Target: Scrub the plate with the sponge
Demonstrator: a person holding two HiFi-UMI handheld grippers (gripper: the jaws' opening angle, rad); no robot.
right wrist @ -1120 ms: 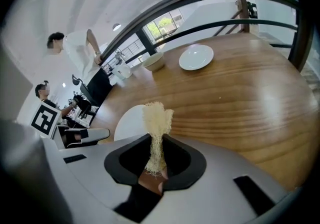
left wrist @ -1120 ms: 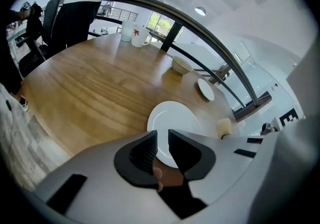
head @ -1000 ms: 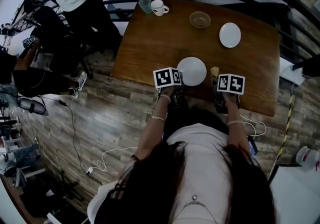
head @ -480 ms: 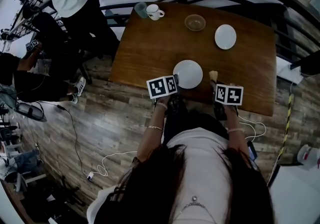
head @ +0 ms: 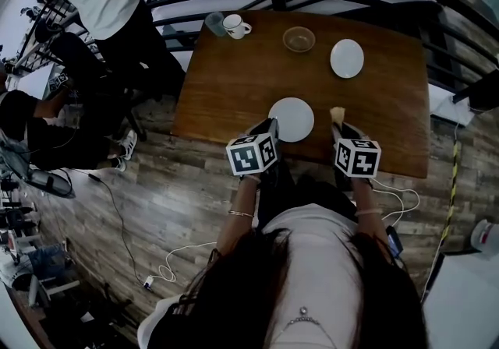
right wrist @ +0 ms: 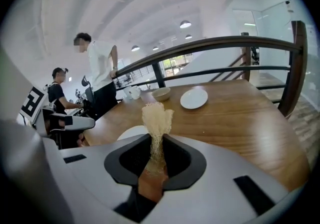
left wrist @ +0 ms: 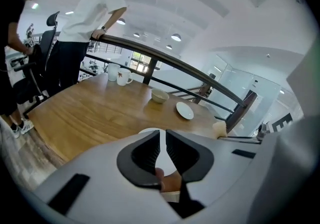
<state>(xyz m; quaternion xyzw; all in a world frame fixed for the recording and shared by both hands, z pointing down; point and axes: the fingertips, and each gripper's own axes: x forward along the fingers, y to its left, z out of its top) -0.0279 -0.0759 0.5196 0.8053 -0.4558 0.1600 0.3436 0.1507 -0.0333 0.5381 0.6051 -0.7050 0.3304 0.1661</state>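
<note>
Noted: left tongs (left wrist: 163, 138), just narrowed to a slit, grip nothing; plate (head: 291, 119) lies on bench (head: 234, 75) just ahead. The right tongs (right wrist: 157, 140) clamp fibrous sponge (right wrist: 156, 118), apart from plate.

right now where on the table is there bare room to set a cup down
Bare: the left of the table, between the mug and the near plate, and its right end beyond the far plate. A narrower strip lies between bowl and near plate. Crowded: the far edge, and the near edge by the sponge.
</note>
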